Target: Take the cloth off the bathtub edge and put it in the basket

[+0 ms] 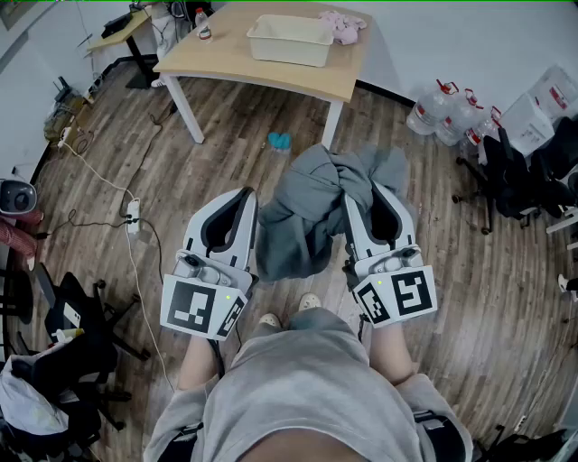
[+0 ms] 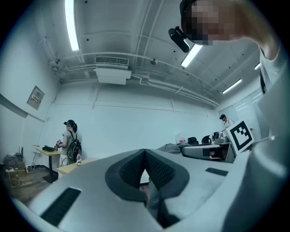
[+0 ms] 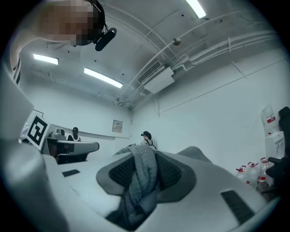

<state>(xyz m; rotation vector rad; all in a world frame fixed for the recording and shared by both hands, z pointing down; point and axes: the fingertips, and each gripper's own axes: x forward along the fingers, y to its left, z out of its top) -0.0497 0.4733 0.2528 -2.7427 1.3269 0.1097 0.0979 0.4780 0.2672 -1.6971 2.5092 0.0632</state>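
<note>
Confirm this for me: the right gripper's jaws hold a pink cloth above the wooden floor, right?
Not quite: the cloth in the right gripper's jaws is grey, not pink, as the right gripper view shows. It does hang above the wooden floor.

Two grippers are counted: the left gripper (image 1: 237, 203) and the right gripper (image 1: 377, 206). One grey cloth (image 1: 307, 217) is counted between them. Beyond the grippers one tabletop (image 1: 226, 59) is counted, and on it one basket (image 1: 291, 41), one pink cloth (image 1: 343, 25) and one bottle (image 1: 204, 24). One blue thing (image 1: 279, 142) is counted on the floor (image 1: 226, 171) ahead of the grippers. At least three water jugs (image 1: 447, 113) are counted far off to the right gripper's side.
</note>
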